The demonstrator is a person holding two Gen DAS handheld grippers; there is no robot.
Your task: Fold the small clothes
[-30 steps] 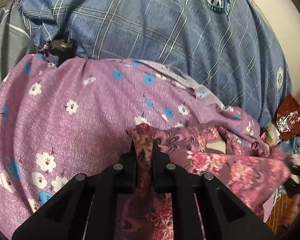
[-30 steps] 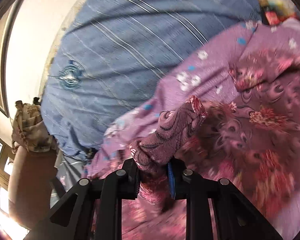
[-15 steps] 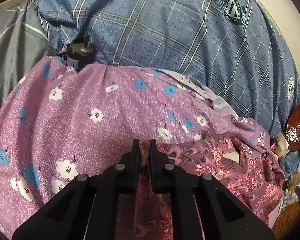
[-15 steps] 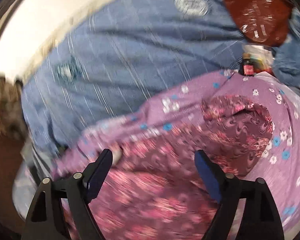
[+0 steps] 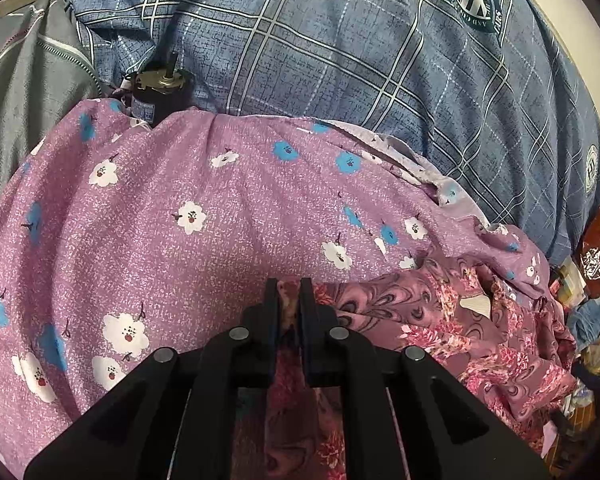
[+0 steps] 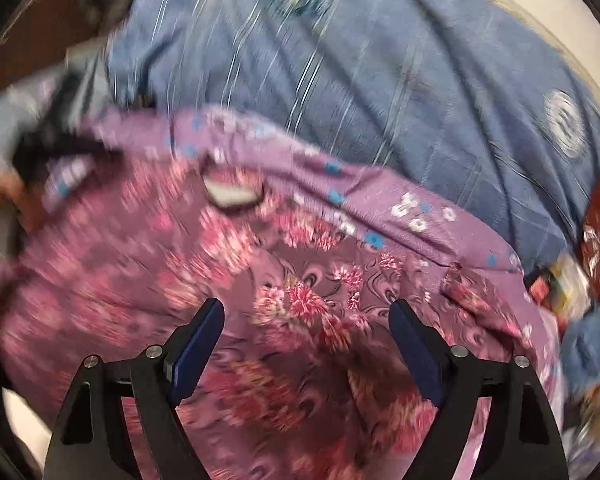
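A small maroon garment with pink flowers and swirls [image 5: 440, 320] [image 6: 300, 304] lies crumpled on a lilac cloth with white and blue blossoms [image 5: 204, 216] [image 6: 380, 196]. My left gripper [image 5: 289, 292] is shut on a bunched edge of the maroon garment, at the garment's left end. A white label [image 5: 476, 305] [image 6: 230, 196] shows at its neck. In the blurred right wrist view my right gripper [image 6: 306, 316] hovers over the garment with its jaws wide apart and closing; the cloth lies below them, not pinched.
A blue plaid bedsheet [image 5: 340, 52] [image 6: 380, 60] covers the far side. A small dark motor-like object [image 5: 156, 92] rests at the lilac cloth's far left edge, next to grey fabric [image 5: 28, 92]. Packets and clutter [image 5: 592, 264] pile up at the right.
My right gripper let go of the maroon garment, opened wide, rolled and swung across over it. The left gripper stayed shut on its edge, which now lies lower and flatter.
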